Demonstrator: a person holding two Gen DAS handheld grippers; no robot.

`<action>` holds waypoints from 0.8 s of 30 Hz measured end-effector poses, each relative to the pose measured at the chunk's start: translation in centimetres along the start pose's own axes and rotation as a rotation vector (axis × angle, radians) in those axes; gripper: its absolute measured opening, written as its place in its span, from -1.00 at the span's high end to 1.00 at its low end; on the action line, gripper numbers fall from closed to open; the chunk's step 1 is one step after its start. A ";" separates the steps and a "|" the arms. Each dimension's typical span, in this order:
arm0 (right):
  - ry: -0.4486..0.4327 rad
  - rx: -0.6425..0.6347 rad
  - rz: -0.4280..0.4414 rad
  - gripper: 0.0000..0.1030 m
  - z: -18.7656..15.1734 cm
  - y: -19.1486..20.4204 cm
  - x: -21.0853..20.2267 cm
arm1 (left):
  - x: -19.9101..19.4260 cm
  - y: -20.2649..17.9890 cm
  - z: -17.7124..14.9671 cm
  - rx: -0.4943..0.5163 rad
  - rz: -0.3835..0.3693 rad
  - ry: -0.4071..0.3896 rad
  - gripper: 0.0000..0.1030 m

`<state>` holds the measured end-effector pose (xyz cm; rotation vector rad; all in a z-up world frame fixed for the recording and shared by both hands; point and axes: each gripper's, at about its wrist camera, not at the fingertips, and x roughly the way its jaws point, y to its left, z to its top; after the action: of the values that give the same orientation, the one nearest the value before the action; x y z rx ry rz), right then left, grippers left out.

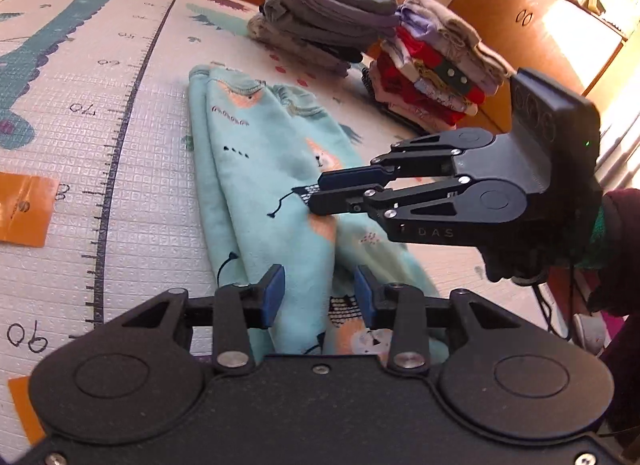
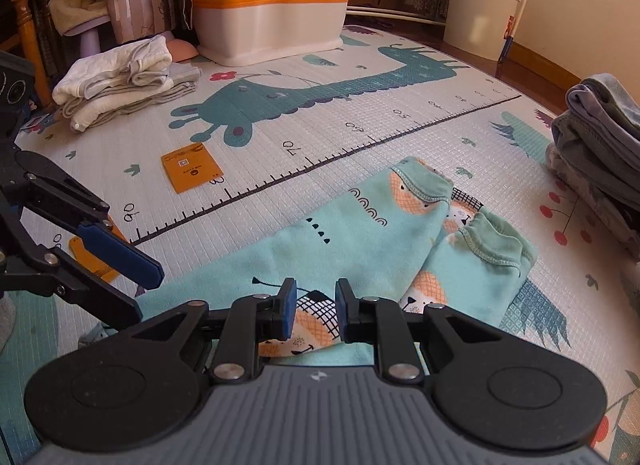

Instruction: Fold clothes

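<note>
A pair of light teal children's pants (image 1: 260, 169) with orange animal prints lies folded lengthwise on the play mat (image 1: 132, 137); it also shows in the right wrist view (image 2: 360, 241), cuffs pointing away. My left gripper (image 1: 318, 297) is open, its fingers straddling the fabric near the waist end. My right gripper (image 2: 316, 311) is open a little, low over the pants. In the left wrist view it (image 1: 314, 195) comes in from the right with its fingertips nearly together just above the cloth. In the right wrist view the left gripper (image 2: 136, 281) shows at the left.
Two stacks of folded clothes stand at the mat's far edge: a grey one (image 1: 320, 21) and a red and lilac one (image 1: 432, 69). White folded clothes (image 2: 120, 81), a white and orange plastic seat (image 2: 272, 13), a bucket (image 2: 484, 5) and orange cards (image 2: 190, 167) lie around.
</note>
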<state>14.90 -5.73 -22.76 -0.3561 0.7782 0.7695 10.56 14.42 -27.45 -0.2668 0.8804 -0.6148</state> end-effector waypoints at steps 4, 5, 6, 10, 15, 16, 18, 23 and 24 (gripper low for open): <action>0.035 0.023 0.023 0.54 -1.4 -0.2 1.8 | 0.3 1.2 -0.9 -0.042 0.007 -0.025 0.47; 0.029 0.031 0.028 0.54 -1.6 -0.3 2.0 | 0.2 1.3 -0.8 -0.059 0.006 -0.022 0.48; 0.041 0.011 0.026 0.54 -1.4 -0.1 1.9 | 0.1 0.9 -0.5 -0.047 0.008 -0.021 0.49; 0.028 -0.010 0.012 0.54 -0.6 0.1 0.2 | -1.7 -0.5 0.9 0.030 -0.015 -0.064 0.50; -0.028 0.017 -0.009 0.54 -0.7 0.3 -0.9 | -0.9 -0.6 3.3 0.076 -0.028 -0.087 0.50; -0.018 0.006 -0.004 0.54 -0.9 0.5 -0.5 | -0.3 -0.6 3.3 0.089 -0.014 -0.065 0.50; 0.024 -0.023 -0.003 0.54 -1.4 0.9 0.6 | 1.6 -0.5 2.6 0.141 0.038 0.025 0.50; 0.054 -0.004 0.017 0.49 -1.6 0.7 1.2 | 0.2 -2.6 1.6 0.326 0.092 -0.004 0.50; 0.044 -0.004 0.018 0.49 -1.3 0.6 0.8 | -0.7 -3.0 1.3 0.340 0.095 -0.033 0.50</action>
<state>14.17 -5.62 -24.23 -0.3715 0.8216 0.7822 10.07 12.44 -24.79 0.0711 0.7384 -0.6581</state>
